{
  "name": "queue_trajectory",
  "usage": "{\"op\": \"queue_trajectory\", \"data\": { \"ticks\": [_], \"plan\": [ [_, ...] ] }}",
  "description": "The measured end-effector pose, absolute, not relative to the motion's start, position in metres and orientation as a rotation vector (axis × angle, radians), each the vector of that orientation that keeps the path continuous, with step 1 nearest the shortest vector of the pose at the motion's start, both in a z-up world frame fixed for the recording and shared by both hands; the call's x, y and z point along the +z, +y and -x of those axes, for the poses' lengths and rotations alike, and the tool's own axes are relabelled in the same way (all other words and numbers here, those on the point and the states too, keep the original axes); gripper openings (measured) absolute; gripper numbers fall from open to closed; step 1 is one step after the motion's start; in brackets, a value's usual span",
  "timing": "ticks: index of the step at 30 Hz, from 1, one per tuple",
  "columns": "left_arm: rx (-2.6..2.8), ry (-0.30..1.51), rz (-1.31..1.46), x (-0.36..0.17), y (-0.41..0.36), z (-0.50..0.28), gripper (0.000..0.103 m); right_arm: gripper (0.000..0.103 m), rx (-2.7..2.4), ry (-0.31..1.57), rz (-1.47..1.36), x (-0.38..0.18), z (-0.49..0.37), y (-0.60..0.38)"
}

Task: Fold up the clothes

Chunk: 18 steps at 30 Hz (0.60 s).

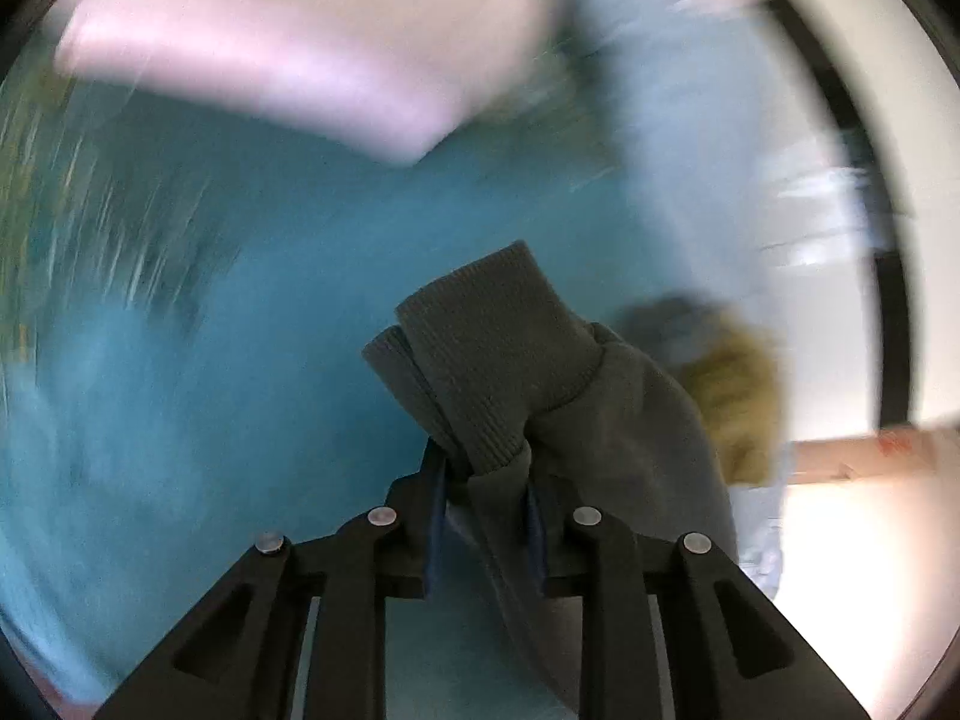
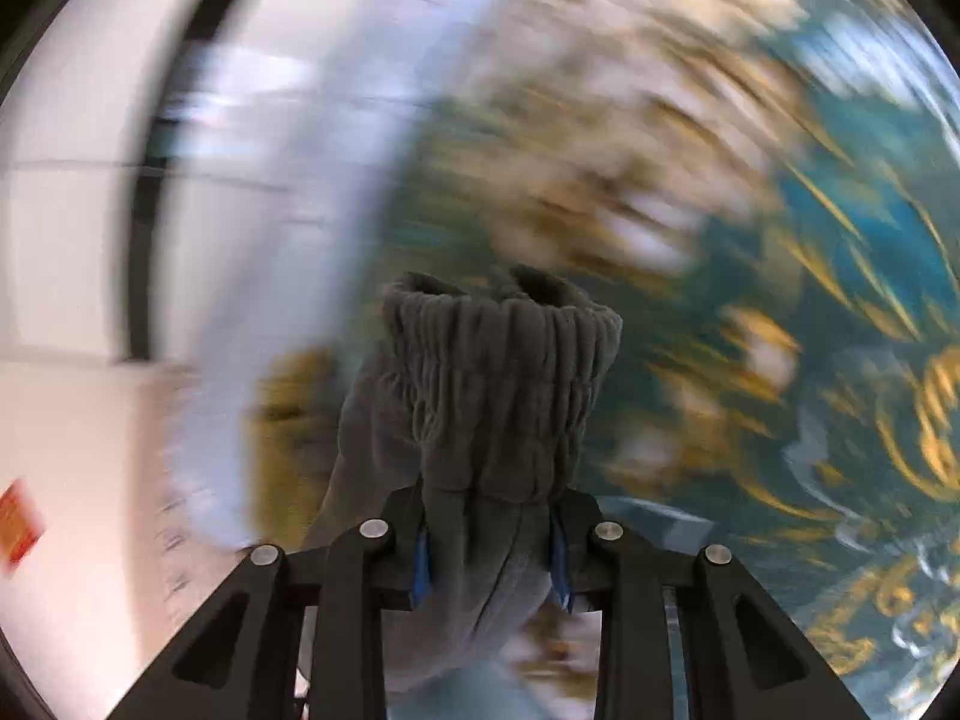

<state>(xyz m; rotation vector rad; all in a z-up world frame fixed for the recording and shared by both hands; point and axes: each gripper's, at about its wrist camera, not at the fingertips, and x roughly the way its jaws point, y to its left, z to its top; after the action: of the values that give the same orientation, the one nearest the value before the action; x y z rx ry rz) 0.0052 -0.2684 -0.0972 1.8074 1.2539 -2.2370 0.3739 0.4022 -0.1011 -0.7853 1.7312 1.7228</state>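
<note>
A grey-green garment with ribbed cuffs hangs between my two grippers. In the left wrist view my left gripper [image 1: 486, 480] is shut on a ribbed cuff [image 1: 486, 348], which sticks up past the pads while the cloth trails off to the lower right. In the right wrist view my right gripper [image 2: 489, 516] is shut on a gathered ribbed band [image 2: 510, 372] of the same grey cloth, bunched between the blue pads [image 2: 422, 564]. The rest of the garment drops below the jaws, out of sight. Both backgrounds are blurred.
A teal bedspread [image 1: 210, 360] with gold patterning [image 2: 870, 330] lies beneath. A pale pink folded stack [image 1: 288, 60] sits at the upper left in the left wrist view. Light blue cloth [image 2: 288, 300] and a mustard item [image 1: 738, 408] lie near the bed's edge, with white floor [image 1: 840, 570] beyond.
</note>
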Motion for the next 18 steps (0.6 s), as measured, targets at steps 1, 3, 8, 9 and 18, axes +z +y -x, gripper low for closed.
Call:
{"op": "queue_trajectory", "data": {
  "ticks": [1,3,8,9,18],
  "plan": [
    [-2.137,1.259,-1.845,-0.114,-0.27,-0.009,0.023,0.032,1.68,1.758,0.773,-0.112,-0.378,0.4],
    [-2.156,1.246,-1.847,-0.115,-0.271,-0.008,0.024,0.032,1.672,1.789,0.727,-0.117,-0.385,0.397],
    [-2.331,1.177,-1.759,-0.093,-0.26,-0.014,0.022,0.031,1.813,1.722,0.744,-0.082,-0.378,0.401],
    [-2.393,1.198,-1.709,-0.085,-0.261,-0.013,0.022,0.031,1.879,1.697,0.728,-0.072,-0.375,0.4],
    [-2.165,1.189,-1.804,-0.113,-0.273,-0.014,0.022,0.036,1.693,1.74,0.791,-0.109,-0.393,0.396]
  ]
}}
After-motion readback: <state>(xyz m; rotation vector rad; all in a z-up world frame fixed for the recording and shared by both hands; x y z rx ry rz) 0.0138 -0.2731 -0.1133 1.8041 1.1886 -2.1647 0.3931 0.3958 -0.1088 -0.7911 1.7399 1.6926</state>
